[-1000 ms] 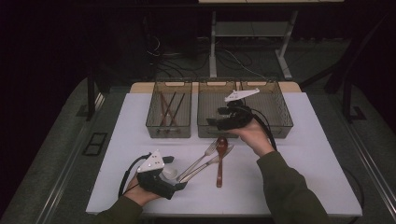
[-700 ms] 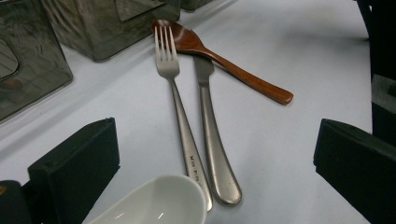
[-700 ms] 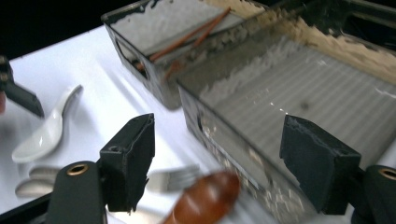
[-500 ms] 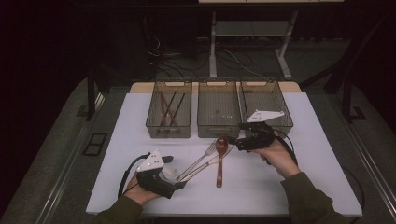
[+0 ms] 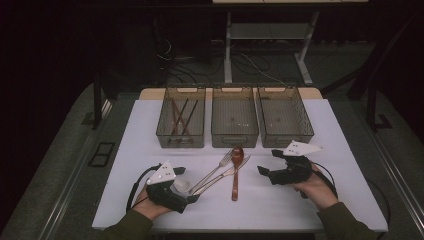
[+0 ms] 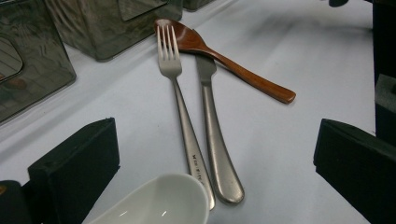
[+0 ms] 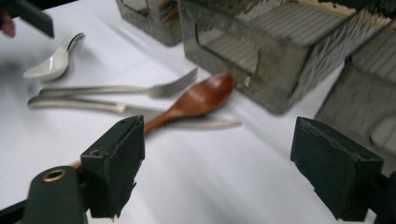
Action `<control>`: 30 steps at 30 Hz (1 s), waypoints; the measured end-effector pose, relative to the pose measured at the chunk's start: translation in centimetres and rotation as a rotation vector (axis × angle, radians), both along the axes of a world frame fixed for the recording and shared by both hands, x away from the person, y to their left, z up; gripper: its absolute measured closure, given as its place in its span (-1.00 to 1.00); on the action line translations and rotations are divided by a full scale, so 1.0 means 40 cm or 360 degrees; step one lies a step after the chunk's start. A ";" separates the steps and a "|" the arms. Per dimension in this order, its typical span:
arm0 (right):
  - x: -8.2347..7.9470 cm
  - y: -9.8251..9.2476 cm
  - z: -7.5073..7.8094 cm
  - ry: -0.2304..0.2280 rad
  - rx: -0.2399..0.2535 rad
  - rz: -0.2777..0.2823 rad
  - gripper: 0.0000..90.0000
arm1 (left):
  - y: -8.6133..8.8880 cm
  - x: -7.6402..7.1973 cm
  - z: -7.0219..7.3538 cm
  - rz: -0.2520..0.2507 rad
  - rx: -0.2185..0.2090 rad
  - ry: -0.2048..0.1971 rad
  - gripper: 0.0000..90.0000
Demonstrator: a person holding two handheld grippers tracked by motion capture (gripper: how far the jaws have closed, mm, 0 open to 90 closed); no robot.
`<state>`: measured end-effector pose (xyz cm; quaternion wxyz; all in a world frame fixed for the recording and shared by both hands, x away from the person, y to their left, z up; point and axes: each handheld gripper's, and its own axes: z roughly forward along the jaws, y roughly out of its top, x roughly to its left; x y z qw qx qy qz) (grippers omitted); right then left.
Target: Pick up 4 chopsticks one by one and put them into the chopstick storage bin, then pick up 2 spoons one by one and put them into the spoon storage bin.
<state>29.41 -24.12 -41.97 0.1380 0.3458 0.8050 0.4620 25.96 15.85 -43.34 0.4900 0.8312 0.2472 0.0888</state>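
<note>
Tools in both our hands sit low over the white desk (image 5: 150,130). Our right tool (image 5: 264,172) has just been opening its jaws, which stand wide with nothing between them, aimed at the brown wooden spoon (image 5: 236,172) lying near it, bowl toward the three clear plastic bins (image 5: 235,122). Our left tool (image 5: 192,192), jaws apart and empty, rests by a white ceramic spoon (image 5: 181,186), with a steel fork (image 6: 180,102) and steel knife (image 6: 212,135) ahead.
</note>
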 end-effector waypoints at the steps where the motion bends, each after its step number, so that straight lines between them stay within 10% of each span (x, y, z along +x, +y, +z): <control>1: -0.009 -0.009 -0.006 -0.0001 -0.0006 -0.0001 -0.60 | 0.001 0.000 0.001 -0.0002 0.0001 -0.0004 -1.00; 30: -0.099 -0.134 -0.054 0.0016 0.0003 -0.0038 -0.60 | -0.002 0.001 0.004 -0.0007 0.0023 -0.0012 -1.00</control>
